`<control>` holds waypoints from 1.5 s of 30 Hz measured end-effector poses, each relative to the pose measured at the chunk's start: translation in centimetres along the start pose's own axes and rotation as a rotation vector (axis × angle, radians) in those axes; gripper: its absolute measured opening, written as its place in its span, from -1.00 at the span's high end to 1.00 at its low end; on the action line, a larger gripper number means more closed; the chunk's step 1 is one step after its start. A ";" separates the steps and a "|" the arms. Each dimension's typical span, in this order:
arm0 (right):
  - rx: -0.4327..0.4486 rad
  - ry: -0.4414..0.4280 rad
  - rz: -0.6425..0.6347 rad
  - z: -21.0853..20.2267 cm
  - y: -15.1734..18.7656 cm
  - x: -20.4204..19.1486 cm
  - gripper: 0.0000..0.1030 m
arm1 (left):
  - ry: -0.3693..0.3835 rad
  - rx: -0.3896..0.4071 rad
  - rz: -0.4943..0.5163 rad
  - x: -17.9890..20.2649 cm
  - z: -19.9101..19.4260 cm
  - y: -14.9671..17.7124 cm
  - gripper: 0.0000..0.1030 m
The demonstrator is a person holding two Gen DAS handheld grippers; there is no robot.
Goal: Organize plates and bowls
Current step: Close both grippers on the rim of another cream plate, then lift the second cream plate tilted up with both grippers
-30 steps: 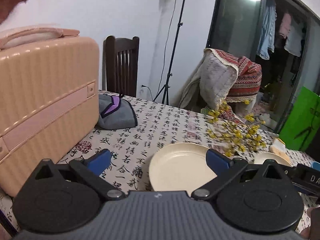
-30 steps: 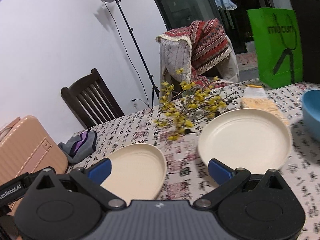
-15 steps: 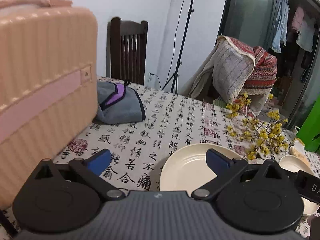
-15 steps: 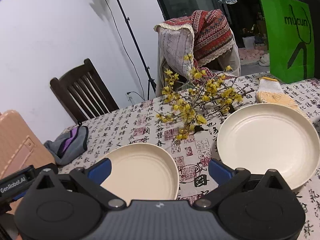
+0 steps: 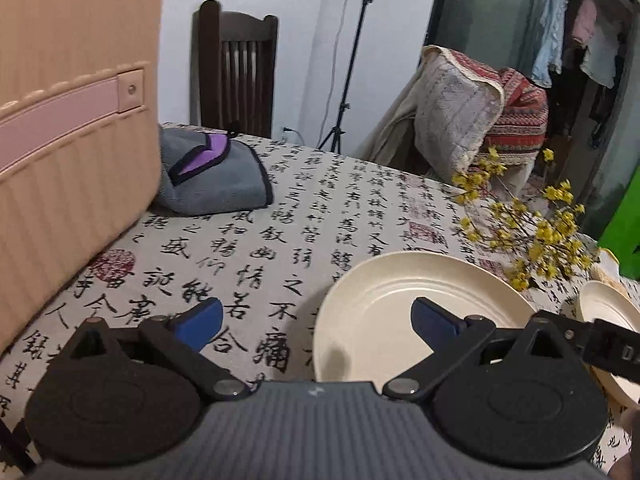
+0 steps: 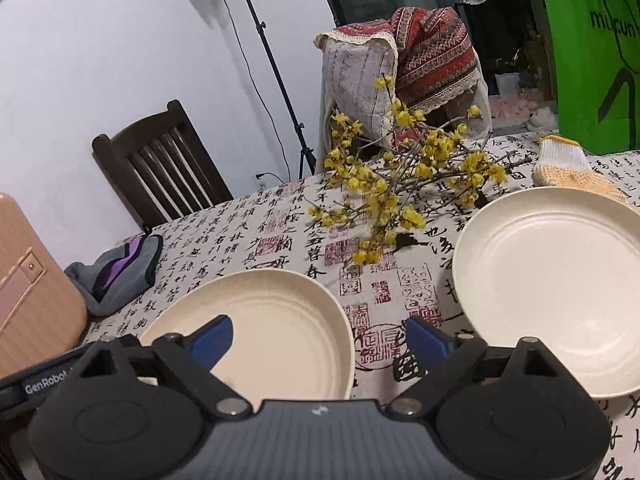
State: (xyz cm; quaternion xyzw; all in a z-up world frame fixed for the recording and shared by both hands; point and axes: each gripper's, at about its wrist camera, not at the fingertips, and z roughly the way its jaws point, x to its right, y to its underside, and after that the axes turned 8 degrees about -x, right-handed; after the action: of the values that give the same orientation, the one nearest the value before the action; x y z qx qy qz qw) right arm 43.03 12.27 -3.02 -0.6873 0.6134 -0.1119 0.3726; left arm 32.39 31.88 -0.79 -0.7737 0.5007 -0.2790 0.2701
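Observation:
Two cream plates lie on the calligraphy-print tablecloth. The left plate (image 5: 384, 304) (image 6: 280, 320) is closest to both grippers. My left gripper (image 5: 318, 320) is open; the plate's left rim sits between its blue pads, and the right pad (image 5: 434, 320) hangs over the plate. My right gripper (image 6: 320, 340) has its jaws closing, still wide. That same plate's right rim lies between them, with no pad pressing on it. The second plate (image 6: 552, 280) (image 5: 608, 308) lies further right, outside both grippers.
A pink suitcase (image 5: 68, 140) stands at the left with a grey and purple pouch (image 5: 212, 176) beside it. A yellow flower branch (image 6: 400, 192) lies behind the plates, and a knit glove (image 6: 568, 164) and green bag (image 6: 592, 56) at the far right. Chairs stand behind the table.
Both grippers have sunk and moved forward toward the left plate, which now looks larger. The blue bowl has left the right view. The right gripper's jaws have narrowed a little.

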 end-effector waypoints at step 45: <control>0.008 0.037 -0.127 1.0 1.8 -0.3 0.85 | 0.010 -0.055 0.004 -0.3 1.7 0.9 0.71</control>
State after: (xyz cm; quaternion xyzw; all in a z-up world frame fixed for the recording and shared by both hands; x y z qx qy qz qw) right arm 42.23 12.96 -4.78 -0.7211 0.5750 -0.1503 0.3562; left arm 32.90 32.10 -2.65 -0.7785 0.5110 -0.2682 0.2467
